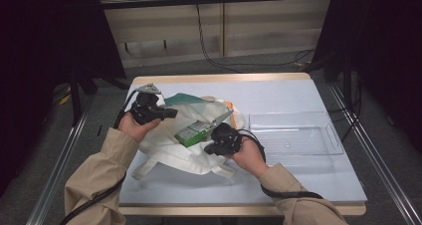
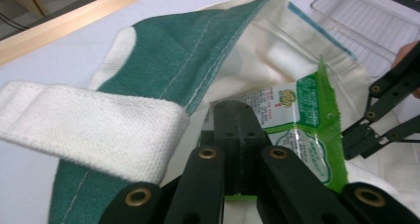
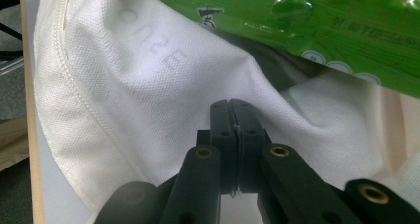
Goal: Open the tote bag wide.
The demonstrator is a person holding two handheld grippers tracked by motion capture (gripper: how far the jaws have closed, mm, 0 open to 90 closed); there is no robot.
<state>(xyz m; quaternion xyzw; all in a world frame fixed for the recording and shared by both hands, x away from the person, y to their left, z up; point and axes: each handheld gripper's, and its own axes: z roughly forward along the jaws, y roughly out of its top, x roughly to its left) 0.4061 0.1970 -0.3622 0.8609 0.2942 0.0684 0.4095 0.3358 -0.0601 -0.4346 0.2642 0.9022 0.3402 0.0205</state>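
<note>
We are holding a white cloth bag [image 1: 174,145] open in the middle of the high view, with a green packet [image 1: 194,131] sticking out of its mouth toward the centre of the frame. Our left gripper [image 1: 166,113], at the upper left of the bag, is showing its jaws pressed together in the left gripper view; they are lying over the bag's opening beside the green-lined rim [image 2: 198,60], but we cannot tell whether cloth is caught between them. Our right gripper [image 1: 211,148], just below the packet, also has its jaws pressed together, seemingly pinching a thin fold of the bag's white fabric [image 3: 163,85].

The risk, as we are judging it: the right pinch is slight (barely a crease), so a tug could let the cloth slip and the mouth fall shut over the packet. The packet is glossy and half out, tilted, so lifting the bag unevenly could send it sliding onto the blue table [image 1: 278,98] instead of toward the clear tray [image 1: 298,135] at the right. The loose white strap [image 2: 94,127] could also snag the left jaws.
</note>
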